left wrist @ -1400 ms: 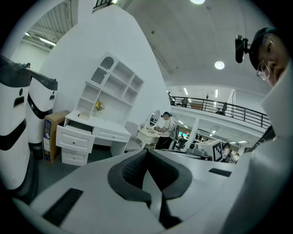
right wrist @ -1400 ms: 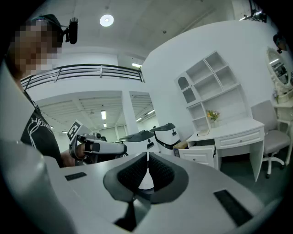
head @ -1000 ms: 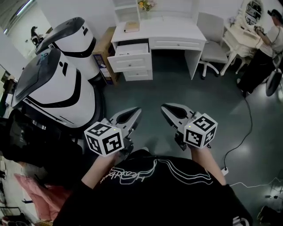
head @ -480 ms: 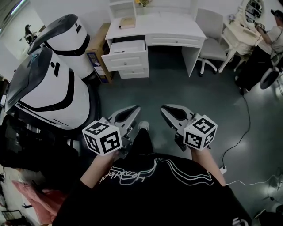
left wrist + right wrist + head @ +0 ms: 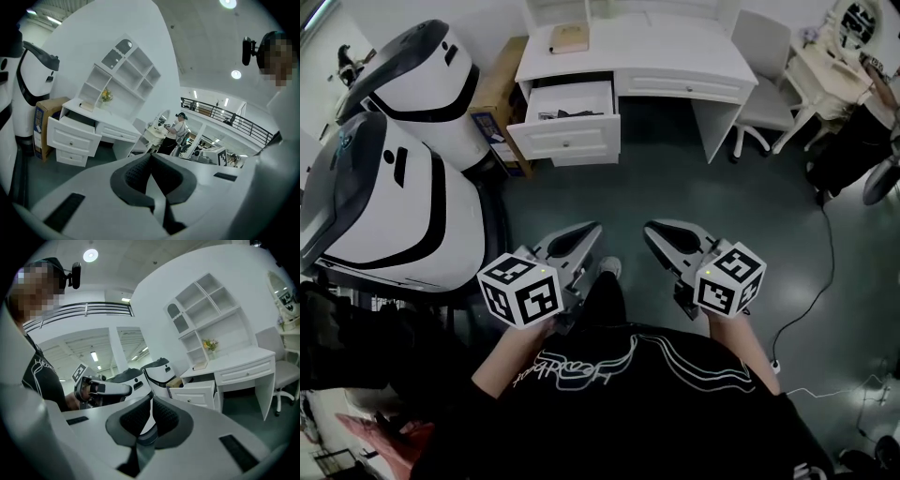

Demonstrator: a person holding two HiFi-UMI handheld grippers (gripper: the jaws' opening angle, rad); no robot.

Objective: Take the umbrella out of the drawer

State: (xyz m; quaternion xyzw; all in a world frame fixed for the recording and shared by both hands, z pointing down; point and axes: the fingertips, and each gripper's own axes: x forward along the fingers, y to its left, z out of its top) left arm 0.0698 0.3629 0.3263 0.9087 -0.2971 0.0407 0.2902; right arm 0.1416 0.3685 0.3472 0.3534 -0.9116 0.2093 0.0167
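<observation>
- Umbrella (image 5: pixel 566 114): looks like the dark folded thing in the open top drawer (image 5: pixel 565 141), far off
- prob light, slippery fabric; grab the handle/shaft imo
- left gripper (image 5: pixel 589 232) & right gripper (image 5: pixel 651 229): jaws closed, nothing held

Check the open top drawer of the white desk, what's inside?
A dark slim item lies inside the open drawer, near its front; too small to identify. The drawer's rear is hidden under the desktop.

The white drawer (image 5: pixel 581 141), far across the floor and slightly left, stands pulled open. A dark, slim umbrella (image 5: pixel 567 113) lies inside, along its front.
</observation>
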